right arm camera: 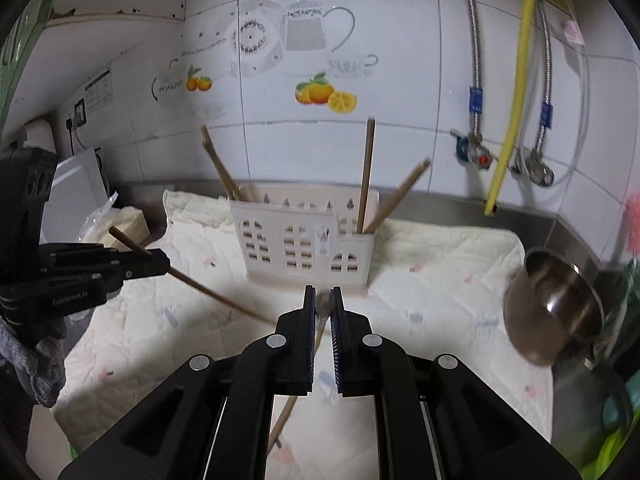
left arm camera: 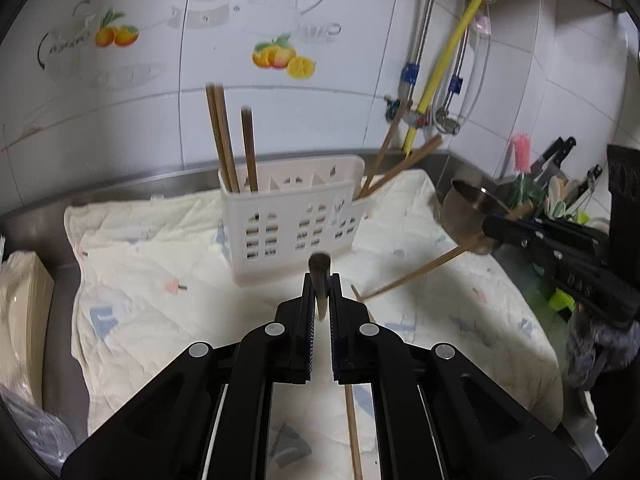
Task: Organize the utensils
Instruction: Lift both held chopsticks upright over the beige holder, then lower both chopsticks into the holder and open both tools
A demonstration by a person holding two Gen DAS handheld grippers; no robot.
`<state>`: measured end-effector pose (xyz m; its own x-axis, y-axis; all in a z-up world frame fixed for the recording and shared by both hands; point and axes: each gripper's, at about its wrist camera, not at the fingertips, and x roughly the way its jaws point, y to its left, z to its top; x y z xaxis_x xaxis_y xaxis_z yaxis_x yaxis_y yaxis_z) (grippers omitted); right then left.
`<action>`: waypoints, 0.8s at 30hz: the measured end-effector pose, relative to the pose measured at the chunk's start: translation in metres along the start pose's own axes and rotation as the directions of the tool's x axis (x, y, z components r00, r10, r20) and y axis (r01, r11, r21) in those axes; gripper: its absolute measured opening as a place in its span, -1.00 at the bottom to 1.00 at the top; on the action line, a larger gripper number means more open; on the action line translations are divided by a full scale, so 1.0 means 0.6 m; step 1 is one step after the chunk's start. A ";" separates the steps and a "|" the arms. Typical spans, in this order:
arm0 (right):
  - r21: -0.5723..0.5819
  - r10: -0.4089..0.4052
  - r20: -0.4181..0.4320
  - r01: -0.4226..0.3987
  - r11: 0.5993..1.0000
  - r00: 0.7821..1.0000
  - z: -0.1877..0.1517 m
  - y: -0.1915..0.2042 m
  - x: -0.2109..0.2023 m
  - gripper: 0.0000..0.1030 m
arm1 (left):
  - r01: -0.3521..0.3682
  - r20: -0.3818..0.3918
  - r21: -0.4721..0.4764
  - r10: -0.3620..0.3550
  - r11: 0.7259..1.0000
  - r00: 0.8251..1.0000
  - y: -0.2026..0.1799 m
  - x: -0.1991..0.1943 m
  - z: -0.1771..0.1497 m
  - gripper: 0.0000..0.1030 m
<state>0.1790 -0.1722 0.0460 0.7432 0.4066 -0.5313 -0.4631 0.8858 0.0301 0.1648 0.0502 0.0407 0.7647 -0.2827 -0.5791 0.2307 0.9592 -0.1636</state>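
Tiled wall (right arm camera: pixel 400 20): white, printed with teapots and oranges; braided hoses and a yellow pipe (right arm camera: pixel 516 100) run down at the right. Worktop (left arm camera: pixel 52 248): stainless steel, spread with a pale quilted cloth (left arm camera: pixel 160 320). Utensil holder (left arm camera: pixel 288 216): white perforated plastic, several compartments, upright on the cloth near the wall; three chopsticks (left arm camera: pixel 224 140) stand in its left-end compartment, two more lean out of the right-end one. Metal cup (right arm camera: pixel 552 304): just off the cloth at the right, blurred. Left gripper (left arm camera: pixel 321 300): fingers pinching one chopstick (left arm camera: pixel 320 276), seen nearly end-on, raised in front of the holder. Right gripper (right arm camera: pixel 323 312): fingers pinching a second chopstick (right arm camera: pixel 292 408) that slants down toward the cloth. Loose chopstick (left arm camera: pixel 354 432): lying on the cloth beneath the left gripper. Handling note: both sticks look ready for insertion; judged best to tilt each upright, bring its lower tip over an open compartment, lower until the tip passes the rim, then release, one hand at a time so the sticks do not cross or tip the light holder.
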 end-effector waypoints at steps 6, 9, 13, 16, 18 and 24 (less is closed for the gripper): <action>-0.037 0.015 0.018 -0.015 0.999 1.000 0.078 -0.013 -0.005 -0.87 | 0.010 0.035 0.015 -0.011 1.000 0.999 -0.001 -0.016 0.054 -0.90; -0.052 0.023 0.039 -0.021 0.998 0.999 0.120 -0.016 -0.006 -0.87 | 0.011 0.062 0.033 -0.013 0.999 0.998 -0.007 -0.027 0.084 -0.90; -0.066 0.038 0.064 -0.034 0.997 0.997 0.164 -0.016 -0.002 -0.87 | 0.020 0.107 0.039 -0.024 0.999 0.994 -0.009 -0.042 0.136 -0.90; -0.086 0.036 0.092 -0.028 0.996 0.995 0.196 -0.011 0.001 -0.87 | 0.013 0.140 0.046 -0.019 0.999 0.990 -0.009 -0.048 0.175 -0.90; -0.093 0.035 0.111 -0.024 0.995 0.993 0.217 -0.010 0.004 -0.87 | 0.002 0.159 0.050 -0.010 0.999 0.987 -0.008 -0.050 0.203 -0.90; -0.090 0.013 0.148 0.001 0.996 0.989 0.268 -0.020 0.025 -0.87 | -0.038 0.208 0.037 0.029 0.999 0.978 0.007 -0.047 0.261 -0.90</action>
<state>0.2734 -0.1408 0.1735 0.8005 0.4465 -0.3999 -0.5042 0.8624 -0.0463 0.2386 0.0611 0.1812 0.8797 -0.2502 -0.4043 0.2239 0.9682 -0.1119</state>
